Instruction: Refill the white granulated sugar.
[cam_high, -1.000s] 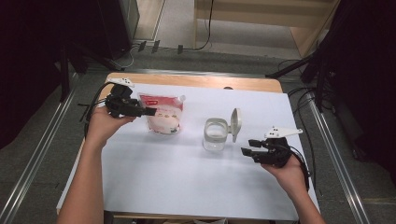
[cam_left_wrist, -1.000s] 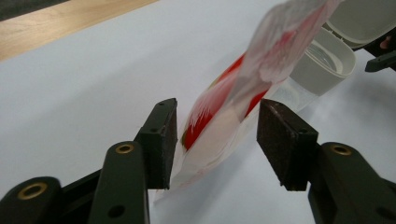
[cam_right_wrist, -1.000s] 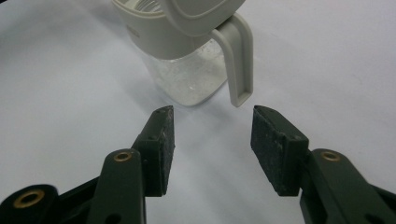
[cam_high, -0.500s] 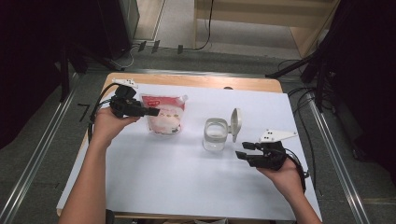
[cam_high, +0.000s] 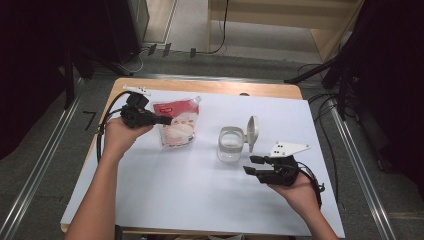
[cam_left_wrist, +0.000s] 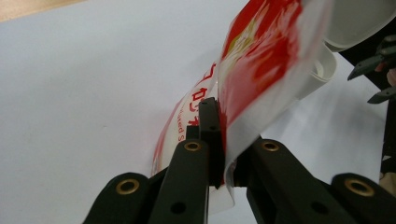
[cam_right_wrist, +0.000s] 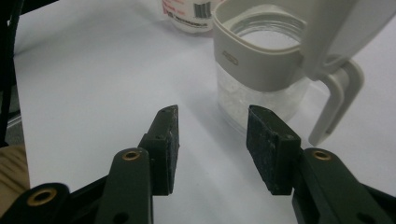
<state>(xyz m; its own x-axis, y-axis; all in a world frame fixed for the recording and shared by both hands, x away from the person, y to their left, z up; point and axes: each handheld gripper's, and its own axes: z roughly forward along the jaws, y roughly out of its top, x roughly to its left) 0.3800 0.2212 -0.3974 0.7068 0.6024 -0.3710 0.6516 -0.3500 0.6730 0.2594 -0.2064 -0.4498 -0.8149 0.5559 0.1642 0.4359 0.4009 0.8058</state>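
Bare white table sheet (cam_high: 165, 195) across the lower middle of the high view gives free passage; at centre the jar (cam_high: 230, 145) with its raised lid (cam_high: 252, 132) blocks; the pouch (cam_high: 177, 127) blocks upper left.

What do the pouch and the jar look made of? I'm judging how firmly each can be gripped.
The pouch looks like thin glossy plastic film: it bends and shines between the shut jaws of the left gripper. The jar seems clear glass or hard plastic, its collar and open lid matte off-white plastic.
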